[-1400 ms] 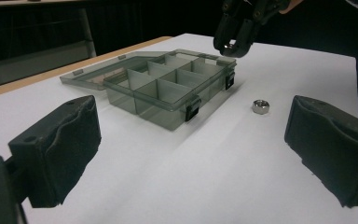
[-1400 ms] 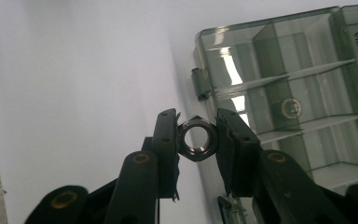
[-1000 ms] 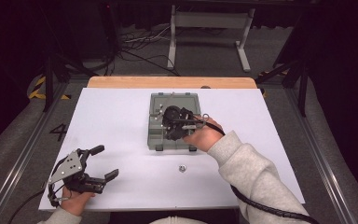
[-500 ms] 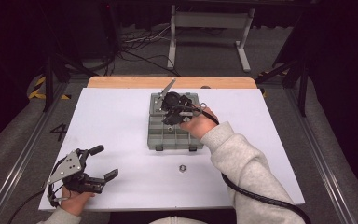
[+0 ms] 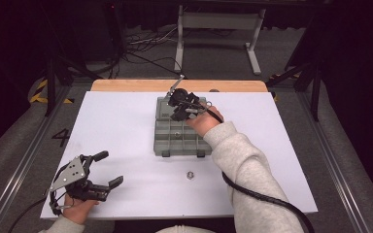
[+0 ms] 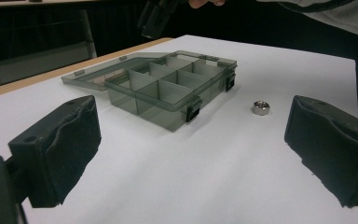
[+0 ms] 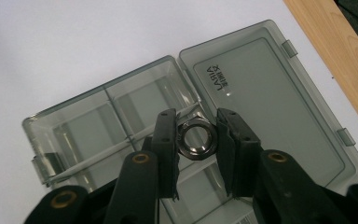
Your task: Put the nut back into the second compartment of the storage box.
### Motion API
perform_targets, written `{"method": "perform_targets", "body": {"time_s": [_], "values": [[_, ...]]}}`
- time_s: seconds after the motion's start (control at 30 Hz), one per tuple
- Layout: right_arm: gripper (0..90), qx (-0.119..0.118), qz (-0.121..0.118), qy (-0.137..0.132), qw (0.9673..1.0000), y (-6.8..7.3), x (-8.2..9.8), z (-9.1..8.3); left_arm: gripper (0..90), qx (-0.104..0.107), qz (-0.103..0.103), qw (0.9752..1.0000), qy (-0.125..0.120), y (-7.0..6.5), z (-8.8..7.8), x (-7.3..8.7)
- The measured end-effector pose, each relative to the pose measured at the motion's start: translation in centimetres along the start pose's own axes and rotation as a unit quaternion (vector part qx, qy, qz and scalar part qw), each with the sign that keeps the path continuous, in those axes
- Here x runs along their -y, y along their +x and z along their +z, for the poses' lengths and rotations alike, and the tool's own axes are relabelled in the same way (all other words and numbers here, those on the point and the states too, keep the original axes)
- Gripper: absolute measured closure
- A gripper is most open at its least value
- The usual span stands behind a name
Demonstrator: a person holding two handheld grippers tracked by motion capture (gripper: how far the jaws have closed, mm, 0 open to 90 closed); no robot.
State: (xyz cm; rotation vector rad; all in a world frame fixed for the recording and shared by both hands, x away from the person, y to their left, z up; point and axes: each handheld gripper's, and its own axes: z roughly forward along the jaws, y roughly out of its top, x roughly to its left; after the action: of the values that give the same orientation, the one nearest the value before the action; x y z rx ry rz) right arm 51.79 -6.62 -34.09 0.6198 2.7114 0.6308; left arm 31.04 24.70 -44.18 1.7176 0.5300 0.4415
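Pinching a steel nut [image 7: 195, 139] between its two black jaws, the right gripper [image 7: 195, 140] hangs over the open compartment box [image 7: 121, 135], the nut's bore facing the camera. Below the nut lie the box's dividers and the hinge edge; which compartment sits directly under it I cannot tell. Lid [image 7: 270, 116] lies flat, swung back toward the wooden table edge [image 7: 335, 51], lettering visible on it. In the high view the right gripper [image 5: 183, 104] is over the far end of the box [image 5: 179, 138], sleeve [image 5: 245, 165] reaching in from lower right.

Second nut [image 5: 190, 174] rests loose on the white table sheet [image 5: 126, 126], near the box's latch side, apart from it. Same nut [image 6: 261, 107] seen in the left gripper view, beside the box [image 6: 168, 93].

Left gripper [image 5: 99, 170] at the near left corner of the sheet, jaws spread wide, nothing between them, well apart from box and loose nut.
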Motion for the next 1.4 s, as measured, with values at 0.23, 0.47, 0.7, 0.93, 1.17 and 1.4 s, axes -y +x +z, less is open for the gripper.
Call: {"method": "perform_targets", "body": {"time_s": [0.23, 0.47, 0.7, 0.93, 1.17, 1.4], "values": [[69.8, -0.005, 0.009, -0.003, 0.9999, -0.2, 0.7, 1.2, 4.2, -0.001, 0.0, 1.0, 0.0, 0.1, 0.0, 0.0], [69.7, -0.014, 0.014, 0.003, 0.9998, -0.1, 1.4, 2.9, 4.2, 0.0, -0.002, 1.0, 0.001, 0.0, 0.0, 0.0], [69.7, -0.016, 0.02, 0.013, 0.9996, -0.2, 2.0, 4.0, 4.3, 0.0, -0.001, 1.0, 0.001, 0.0, 0.0, 0.0], [69.6, -0.02, 0.024, 0.022, 0.9993, -0.1, 2.3, 4.9, 4.2, 0.001, 0.0, 1.0, 0.003, 0.0, 0.0, 0.0], [56.1, -0.013, 0.022, 0.018, 0.9995, 0.2, 2.4, 4.7, 4.3, 0.002, -0.002, 1.0, 0.001, -0.1, 0.0, 0.0], [29.0, -0.009, 0.022, -0.007, 0.9997, 0.5, 2.2, 1.7, 4.2, 0.001, -0.001, 1.0, 0.0, 0.0, 0.0, 0.0]]}}
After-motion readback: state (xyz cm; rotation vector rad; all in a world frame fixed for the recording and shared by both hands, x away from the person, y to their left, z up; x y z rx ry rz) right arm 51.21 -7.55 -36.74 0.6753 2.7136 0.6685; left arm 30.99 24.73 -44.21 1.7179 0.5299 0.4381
